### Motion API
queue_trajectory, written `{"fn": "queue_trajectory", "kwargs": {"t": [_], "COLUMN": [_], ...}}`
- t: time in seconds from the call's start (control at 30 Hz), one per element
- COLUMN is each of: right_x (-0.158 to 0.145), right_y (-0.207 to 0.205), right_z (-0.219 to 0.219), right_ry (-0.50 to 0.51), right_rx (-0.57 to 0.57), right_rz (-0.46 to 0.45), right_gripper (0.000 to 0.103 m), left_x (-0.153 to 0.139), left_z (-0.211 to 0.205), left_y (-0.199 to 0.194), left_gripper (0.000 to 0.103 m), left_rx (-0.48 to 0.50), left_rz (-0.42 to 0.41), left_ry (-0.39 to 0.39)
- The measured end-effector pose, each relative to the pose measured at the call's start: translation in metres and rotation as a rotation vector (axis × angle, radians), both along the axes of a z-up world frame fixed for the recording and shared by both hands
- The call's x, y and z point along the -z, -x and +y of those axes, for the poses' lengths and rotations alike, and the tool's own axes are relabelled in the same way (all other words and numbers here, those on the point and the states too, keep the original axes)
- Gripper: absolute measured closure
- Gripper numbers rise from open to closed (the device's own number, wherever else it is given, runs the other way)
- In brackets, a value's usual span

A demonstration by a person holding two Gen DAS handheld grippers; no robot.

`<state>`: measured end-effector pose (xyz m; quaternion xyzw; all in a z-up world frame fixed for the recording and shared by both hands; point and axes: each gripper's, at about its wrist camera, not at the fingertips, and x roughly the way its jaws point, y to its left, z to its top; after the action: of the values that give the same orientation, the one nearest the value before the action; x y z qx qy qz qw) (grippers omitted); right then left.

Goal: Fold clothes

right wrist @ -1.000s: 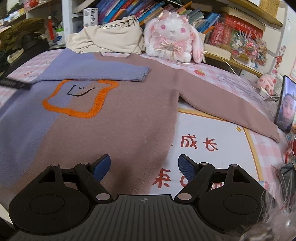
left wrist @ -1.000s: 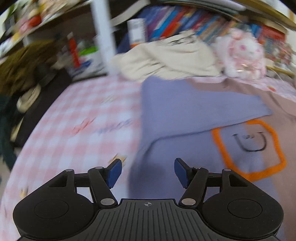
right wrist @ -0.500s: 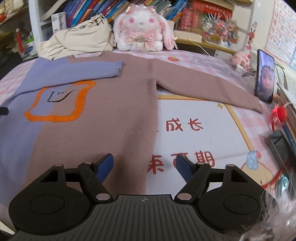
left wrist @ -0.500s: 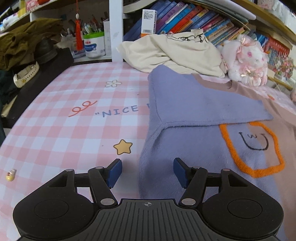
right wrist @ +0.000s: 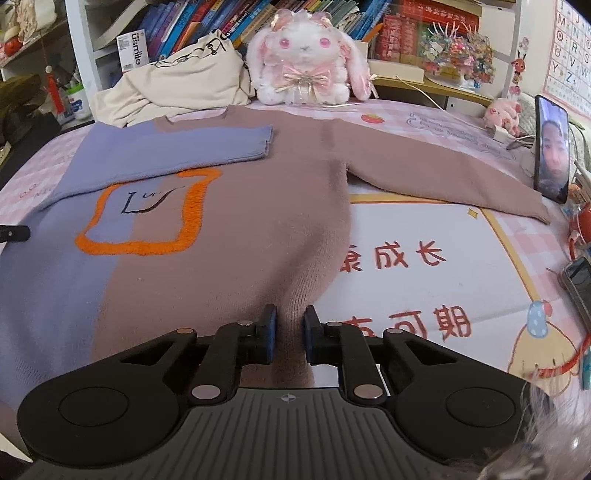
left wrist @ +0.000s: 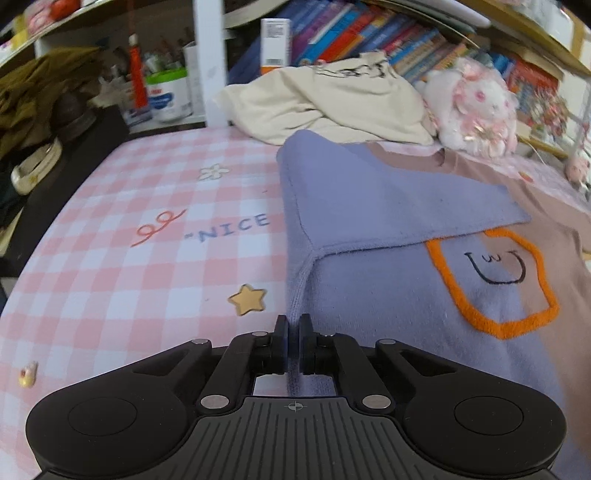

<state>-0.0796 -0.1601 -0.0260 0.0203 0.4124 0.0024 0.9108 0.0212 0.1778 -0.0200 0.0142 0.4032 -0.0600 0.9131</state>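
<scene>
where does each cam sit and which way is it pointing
Left wrist: rides on the left tongs, looking forward over the sweater at its purple side edge, toward the bookshelf; only the tongs show, shut on that edge.
Right wrist: rides on the right tongs, looking up the sweater's brown half toward the plush rabbit; the tongs pinch the hem.
Shared: sweater, rabbit, cream garment.

This is a lived-in home room, likely a bedroom or child's study corner. Ahead of the tool, a shelf packed with colourful upright books [right wrist: 207,22] runs behind a white-and-pink plush rabbit with a ribbon bow [right wrist: 306,62] and a heap of cream cloth [right wrist: 184,85]. A pink-and-white checked cloth printed with cartoons and lettering [left wrist: 147,229] covers the surface, with an alphabet chart [right wrist: 572,51] on the wall far to the right.
</scene>
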Motion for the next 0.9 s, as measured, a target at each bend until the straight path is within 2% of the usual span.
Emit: {"fn": "queue_trajectory", "kwargs": {"t": [0.2,0.4,0.6,0.67,0.7,0.73,0.8,0.83,0.87,0.9], "right_x": [0.001,0.003,0.005,0.004,0.003,0.002,-0.001,-0.003,-0.005,-0.007], "right_y": [-0.003,-0.007,-0.012,-0.011,-0.01,-0.008,-0.002,0.001,0.004,0.007], "right_z": [0.012,0.025,0.032,0.031,0.03,0.029,0.027,0.027,0.026,0.025], "right_ry": [0.029,0.06,0.085,0.078,0.074,0.071,0.069,0.069,0.069,0.073], "right_rx": [-0.032,-0.084,-0.083,-0.068,-0.057,-0.045,-0.032,-0.026,-0.02,-0.01], "right_rz": [-0.01,-0.024,-0.034,-0.031,-0.028,-0.025,-0.034,-0.039,-0.044,-0.05], "right_gripper": [0.089,0.089,0.089,0.087,0.079,0.066,0.058,0.054,0.051,0.044], "left_x": [0.0,0.0,-0.004,-0.005,-0.006,-0.006,-0.009,-0.013,-0.016,-0.017], "left_z": [0.018,0.028,0.029,0.03,0.03,0.031,0.031,0.029,0.027,0.022], "left_y": [0.002,0.002,0.006,0.007,0.008,0.008,0.011,0.02,0.027,0.033], "left_gripper": [0.099,0.098,0.098,0.091,0.09,0.086,0.085,0.079,0.062,0.052], "left_rx": [-0.036,-0.06,-0.076,-0.081,-0.084,-0.087,-0.09,-0.085,-0.078,-0.071], "left_rz": [0.002,-0.013,-0.016,-0.018,-0.018,-0.019,-0.025,-0.045,-0.064,-0.078], "left_ry": [0.033,0.021,0.017,0.015,0.015,0.014,0.016,0.031,0.04,0.035]}}
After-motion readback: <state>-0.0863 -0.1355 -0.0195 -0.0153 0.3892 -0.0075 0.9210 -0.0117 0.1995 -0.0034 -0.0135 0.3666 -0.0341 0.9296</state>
